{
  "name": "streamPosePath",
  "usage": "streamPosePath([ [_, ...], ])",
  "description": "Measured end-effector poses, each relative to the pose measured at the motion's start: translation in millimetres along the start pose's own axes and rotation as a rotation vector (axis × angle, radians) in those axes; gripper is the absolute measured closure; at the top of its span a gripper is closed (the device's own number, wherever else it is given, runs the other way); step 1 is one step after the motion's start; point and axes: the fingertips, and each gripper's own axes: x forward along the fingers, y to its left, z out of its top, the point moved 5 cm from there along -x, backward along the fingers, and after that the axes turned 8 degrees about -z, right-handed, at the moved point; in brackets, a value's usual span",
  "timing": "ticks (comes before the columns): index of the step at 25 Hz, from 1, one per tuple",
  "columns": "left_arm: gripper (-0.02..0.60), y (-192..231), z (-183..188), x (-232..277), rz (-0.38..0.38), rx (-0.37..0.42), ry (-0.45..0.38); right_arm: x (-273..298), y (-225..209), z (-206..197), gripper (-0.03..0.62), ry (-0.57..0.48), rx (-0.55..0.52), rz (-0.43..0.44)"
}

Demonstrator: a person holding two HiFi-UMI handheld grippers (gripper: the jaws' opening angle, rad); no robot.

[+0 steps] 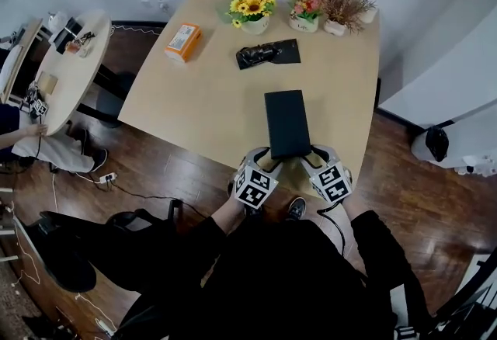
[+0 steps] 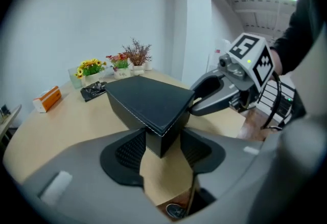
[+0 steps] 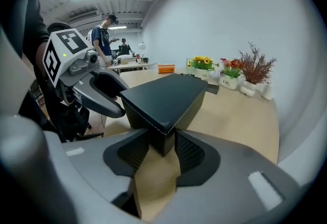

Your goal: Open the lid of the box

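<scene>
Black rectangular box with white-stitched lid [image 1: 286, 123] sits closed at near edge of light wooden table [image 1: 194, 98]. Left gripper [image 1: 262, 156] and right gripper [image 1: 313, 154] both released, each straddling a near corner. Advice: grip lid rim only, not base; lift both sides evenly.

We hold both tools low in the middle of the head view, side by side, angled forward and down. Our left tool [image 1: 266, 155] has its jaws spread wide. The right tool [image 1: 310, 155] also stands open. Each straddles a near corner of the box [image 1: 286, 121]. Our dark-sleeved arms [image 1: 373, 241] come in from the bottom edge.
</scene>
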Motion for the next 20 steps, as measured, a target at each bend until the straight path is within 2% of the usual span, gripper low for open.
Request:
streamPosePath([
  [2, 0.388, 7, -6, -9, 0.024, -0.044, -0.015, -1, 16, 0, 0.445, -0.010, 0.022, -0.004],
  [4, 0.387, 11, -11, -15, 0.039, -0.050, -0.016, -2, 29, 0, 0.454, -0.012, 0.035, -0.015],
  [7, 0.387, 13, -13, -16, 0.032, -0.003, 0.000, -3, 35, 0, 0.454, -0.009, 0.051, -0.033],
  [10, 0.387, 14, -12, -21, 0.020, 0.055, 0.019, -3, 33, 2, 0.453, -0.011, 0.023, -0.020],
  [13, 0.387, 15, -8, -29, 0.004, 0.087, -0.007, -7, 32, 9, 0.425, -0.050, 0.018, -0.022],
  [16, 0.399, 18, -6, -29, -0.035, 0.066, -0.042, -8, 32, 12, 0.413, -0.067, 0.050, -0.027],
  [20, 0.413, 22, -5, -33, -0.062, -0.008, -0.085, -7, 32, 12, 0.421, -0.061, 0.065, -0.017],
])
